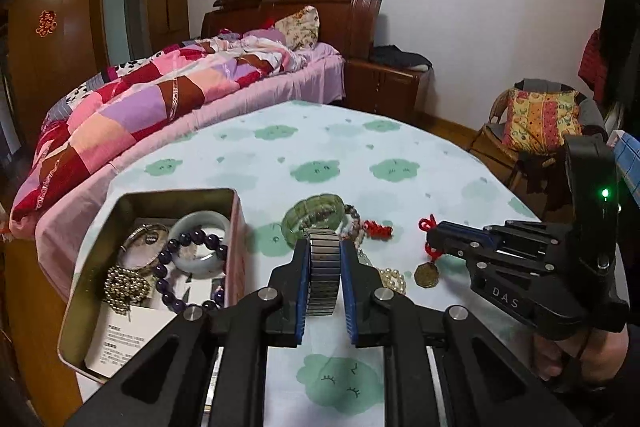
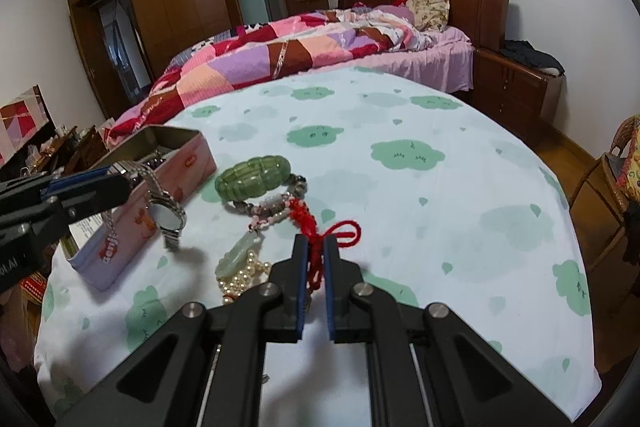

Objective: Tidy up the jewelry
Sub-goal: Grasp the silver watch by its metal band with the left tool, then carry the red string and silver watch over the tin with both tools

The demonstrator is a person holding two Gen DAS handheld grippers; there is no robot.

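My left gripper (image 1: 324,247) is shut on the steel link band of a silver wristwatch (image 1: 322,277). In the right wrist view the watch (image 2: 165,213) hangs from it, face down, beside the open pink tin (image 2: 180,163). The tin (image 1: 180,192) holds a pale jade bangle (image 1: 204,245), a purple bead bracelet (image 1: 172,269), a silver bangle and a gold bead cluster. My right gripper (image 2: 315,242) is shut on a red cord (image 2: 316,261). From that cord dangles a gold coin pendant (image 1: 427,274) just above the cloth.
A green stone bracelet (image 2: 252,175), a mixed bead bracelet (image 2: 272,207), a red knot (image 2: 304,217), a jade pendant (image 2: 236,255) and pearls (image 2: 240,279) lie heaped on the cloud-print tablecloth (image 2: 400,187). A bed stands behind, a wicker chair at the right.
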